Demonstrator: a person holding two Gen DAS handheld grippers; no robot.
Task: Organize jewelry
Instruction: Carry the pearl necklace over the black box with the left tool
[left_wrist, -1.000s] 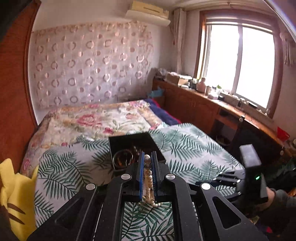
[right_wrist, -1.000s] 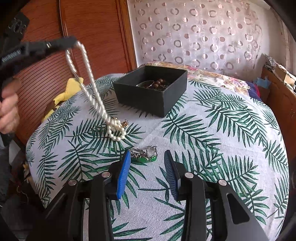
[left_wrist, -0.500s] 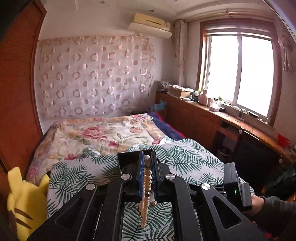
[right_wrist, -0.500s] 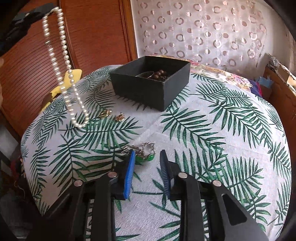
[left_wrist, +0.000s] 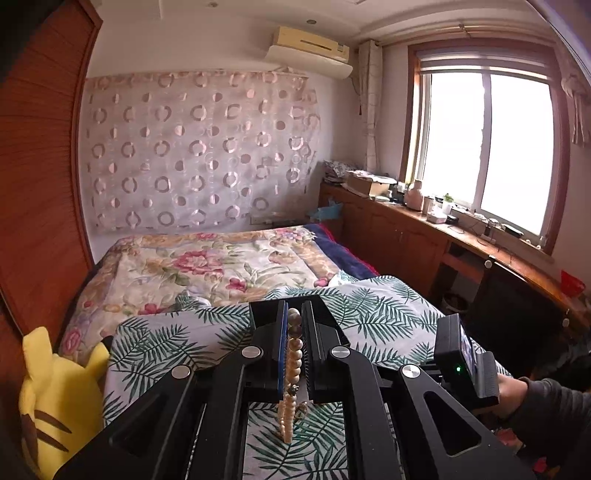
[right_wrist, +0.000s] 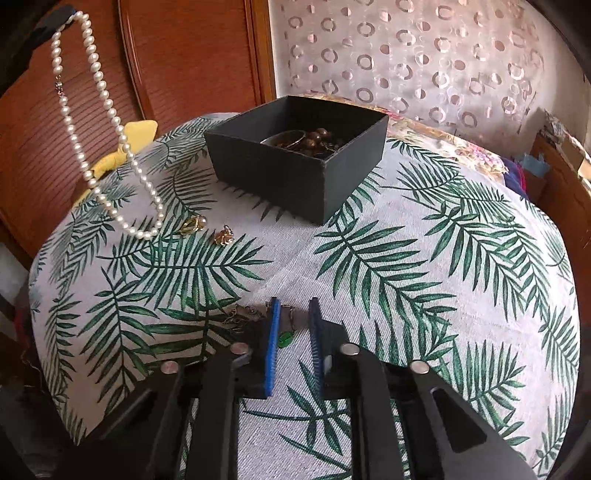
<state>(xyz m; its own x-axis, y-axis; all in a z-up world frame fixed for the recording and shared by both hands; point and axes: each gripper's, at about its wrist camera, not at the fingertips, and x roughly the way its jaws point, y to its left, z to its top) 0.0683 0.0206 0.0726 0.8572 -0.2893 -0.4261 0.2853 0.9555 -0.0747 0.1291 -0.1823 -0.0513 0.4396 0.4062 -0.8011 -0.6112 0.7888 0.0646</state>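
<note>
The white pearl necklace (right_wrist: 99, 122) hangs as a long vertical loop, pinched by the left gripper (left_wrist: 294, 332), left of the black square cardboard box (right_wrist: 295, 158). The right gripper (right_wrist: 293, 328) sits parted, holding nothing, nearer the green pendant (right_wrist: 285, 338).

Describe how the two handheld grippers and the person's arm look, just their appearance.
Both the left gripper and the right gripper are matte black, angular, with silver round bolts and blue ribbed finger pads. A black box with a green light sits on the right one. The person's hand shows a dark grey sleeve.
</note>
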